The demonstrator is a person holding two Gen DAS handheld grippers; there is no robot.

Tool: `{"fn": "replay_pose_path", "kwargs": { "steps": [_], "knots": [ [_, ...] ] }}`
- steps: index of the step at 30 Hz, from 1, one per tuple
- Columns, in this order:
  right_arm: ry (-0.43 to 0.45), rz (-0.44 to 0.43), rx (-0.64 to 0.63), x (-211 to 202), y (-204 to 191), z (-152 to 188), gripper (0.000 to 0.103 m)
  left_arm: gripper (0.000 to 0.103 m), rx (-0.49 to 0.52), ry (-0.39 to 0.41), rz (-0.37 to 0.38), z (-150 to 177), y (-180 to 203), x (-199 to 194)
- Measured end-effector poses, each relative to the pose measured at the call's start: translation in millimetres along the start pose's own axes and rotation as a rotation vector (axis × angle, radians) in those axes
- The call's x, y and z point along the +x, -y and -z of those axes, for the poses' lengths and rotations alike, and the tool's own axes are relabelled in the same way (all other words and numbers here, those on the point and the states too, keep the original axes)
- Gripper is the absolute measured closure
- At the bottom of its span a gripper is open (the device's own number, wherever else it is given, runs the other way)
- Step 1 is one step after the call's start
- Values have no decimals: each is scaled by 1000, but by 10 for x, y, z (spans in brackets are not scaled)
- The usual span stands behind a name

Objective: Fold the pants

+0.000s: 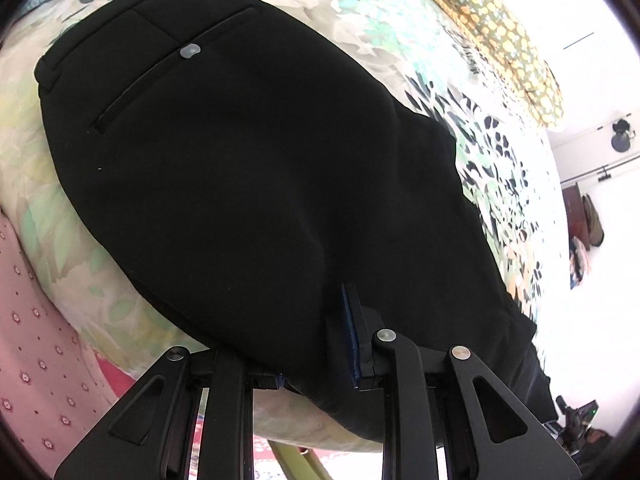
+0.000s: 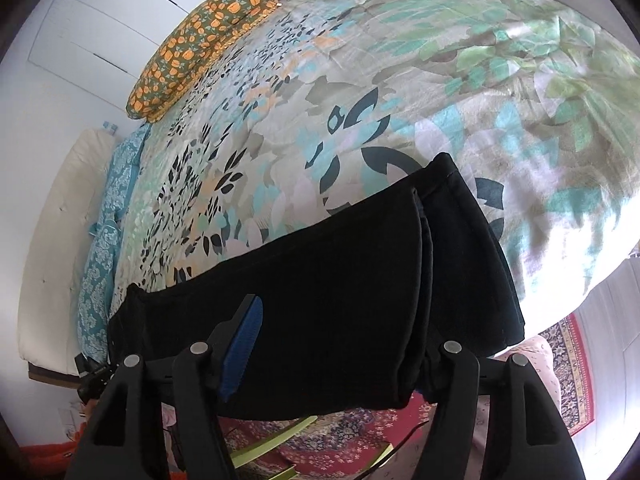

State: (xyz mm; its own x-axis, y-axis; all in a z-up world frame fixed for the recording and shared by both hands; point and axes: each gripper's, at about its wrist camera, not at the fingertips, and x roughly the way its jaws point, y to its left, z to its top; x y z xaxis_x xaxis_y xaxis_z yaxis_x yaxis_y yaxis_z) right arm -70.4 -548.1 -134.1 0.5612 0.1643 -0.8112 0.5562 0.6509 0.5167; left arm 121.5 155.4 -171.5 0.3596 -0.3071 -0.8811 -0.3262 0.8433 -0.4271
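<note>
Floral bedding (image 2: 400,60) filled both frames, with black pants (image 1: 240,184) spread across each centre. Both the left gripper (image 1: 316,360) and right gripper (image 2: 332,356) were seen spread wide, fabric lying between the fingers, ungrasped

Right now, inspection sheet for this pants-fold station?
Surface: bed with floral bedspread.
Job's things: black pants, back pocket with grey button up; leg ends stacked, hanging over the bed edge.
Clutter: orange-patterned pillow at far side.
Grippers: left gripper open, pants edge between the fingers; right gripper open around the leg fabric.
Cables: nothing seen.
Surroundings: red patterned rug on the floor, white walls.
</note>
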Motion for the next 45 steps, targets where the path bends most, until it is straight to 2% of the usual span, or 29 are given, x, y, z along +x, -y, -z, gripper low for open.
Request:
{"fn": "replay_pose_path", "kwargs": {
  "steps": [2, 4, 6, 8, 10, 11, 12, 13, 15, 17, 19, 20, 21, 25, 29, 31, 32, 33, 34, 35, 36, 37, 38, 39, 41, 43, 44, 45],
  "knots": [
    [-28, 59, 1, 60, 29, -97, 95, 83, 4, 2, 8, -26, -15, -16],
    [-10, 121, -83, 46, -110, -169, 95, 95, 21, 24, 21, -90, -1, -84],
    [72, 117, -169, -145, -332, -217, 96, 96, 26, 93, 70, -159, 78, -267],
    [199, 103, -252, -445, -533, -219, 96, 96, 58, 201, 121, -180, 219, -525],
    [263, 146, -312, -571, -586, -199, 96, 96, 137, 274, 101, -99, 335, -636],
    [222, 184, -302, -496, -510, -221, 96, 95, 172, 276, 52, -33, 362, -576],
    [153, 242, -281, -358, -384, -239, 95, 95, 194, 227, -2, 16, 363, -433],
    [91, 295, -265, -210, -247, -244, 95, 94, 195, 133, -55, 61, 314, -209],
    [-17, 378, -264, 70, -41, -201, 95, 91, 148, -11, -97, 141, 167, 121],
    [-70, 401, -244, 181, 134, -138, 94, 91, 152, 9, -91, 140, 190, 59],
    [-62, 393, -235, 156, 141, -150, 94, 81, 198, 1, -110, 143, 267, -4],
    [-65, 390, -243, 156, 137, -148, 93, 71, 204, -7, -113, 160, 279, -12],
    [-75, 388, -241, 160, 151, -142, 91, 70, 198, -16, -113, 177, 268, -12],
    [-60, 365, -212, 111, 206, -123, 88, 74, 156, -4, -104, 174, 230, -54],
    [-41, 359, -196, 76, 227, -115, 87, 72, 115, 1, -91, 185, 160, -103],
    [-35, 366, -193, 83, 215, -116, 87, 73, 125, 12, -102, 231, 178, -71],
    [-34, 374, -195, 85, 207, -117, 87, 83, 137, 10, -115, 231, 184, -68],
    [-33, 384, -199, 88, 196, -116, 86, 87, 144, -1, -119, 228, 190, -56],
    [-27, 398, -205, 85, 181, -116, 84, 88, 142, -9, -123, 214, 185, -68],
    [-14, 414, -208, 68, 168, -116, 75, 87, 142, -15, -135, 222, 190, -87],
    [4, 427, -205, 42, 166, -119, 59, 85, 145, -23, -151, 231, 209, -106],
    [25, 432, -196, -1, 173, -122, 50, 82, 151, -32, -177, 241, 242, -129],
    [47, 432, -184, -49, 192, -130, 43, 74, 162, -36, -219, 259, 263, -179],
    [63, 427, -167, -96, 223, -143, 43, 61, 179, -30, -262, 275, 307, -220],
    [103, 402, -129, -198, 287, -164, 43, 45, 229, 8, -338, 321, 388, -354],
    [162, 388, -121, -339, 312, -183, 43, 43, 285, 88, -347, 339, 514, -549],
    [182, 381, -134, -393, 305, -192, 42, 39, 313, 129, -335, 330, 596, -636],
    [185, 362, -149, -417, 294, -215, 38, 29, 344, 171, -313, 305, 695, -712]
  ]
}}
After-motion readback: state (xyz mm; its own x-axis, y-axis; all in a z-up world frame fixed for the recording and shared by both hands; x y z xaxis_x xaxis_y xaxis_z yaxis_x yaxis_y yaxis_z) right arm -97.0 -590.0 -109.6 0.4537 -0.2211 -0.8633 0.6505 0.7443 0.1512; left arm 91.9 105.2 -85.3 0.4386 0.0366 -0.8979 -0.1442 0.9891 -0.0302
